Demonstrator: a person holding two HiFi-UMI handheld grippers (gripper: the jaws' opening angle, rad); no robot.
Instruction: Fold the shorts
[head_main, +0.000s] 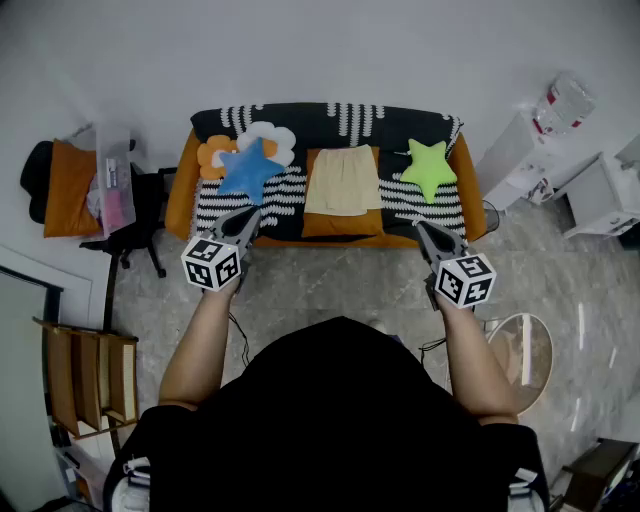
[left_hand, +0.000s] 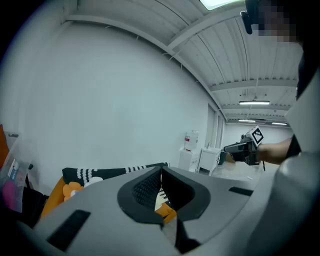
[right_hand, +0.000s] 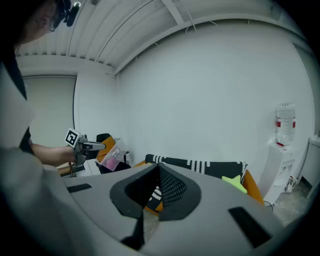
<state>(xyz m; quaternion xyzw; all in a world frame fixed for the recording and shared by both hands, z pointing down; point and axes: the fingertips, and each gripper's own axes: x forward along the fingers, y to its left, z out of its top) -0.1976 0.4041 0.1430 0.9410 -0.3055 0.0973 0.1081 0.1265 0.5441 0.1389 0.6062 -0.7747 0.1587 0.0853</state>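
Pale yellow shorts (head_main: 342, 179) lie flat in the middle of an orange sofa (head_main: 182, 184) covered by a black-and-white striped throw. My left gripper (head_main: 248, 216) hovers in front of the sofa's left half, shut and empty. My right gripper (head_main: 417, 228) hovers in front of the right half, shut with nothing in it. Both are short of the shorts and apart from them. In the left gripper view the shut left gripper (left_hand: 161, 170) points toward the sofa, with the right gripper (left_hand: 226, 148) at the far right. In the right gripper view the right gripper (right_hand: 159, 167) is shut too.
A blue star cushion (head_main: 247, 168) and a flower cushion (head_main: 268, 134) lie on the sofa's left, a green star cushion (head_main: 428, 167) on its right. A black chair with orange cloth (head_main: 70, 190) stands left. White cabinets (head_main: 602, 195) and a water dispenser (right_hand: 284, 131) stand right. A wooden shelf (head_main: 85, 376) is at lower left.
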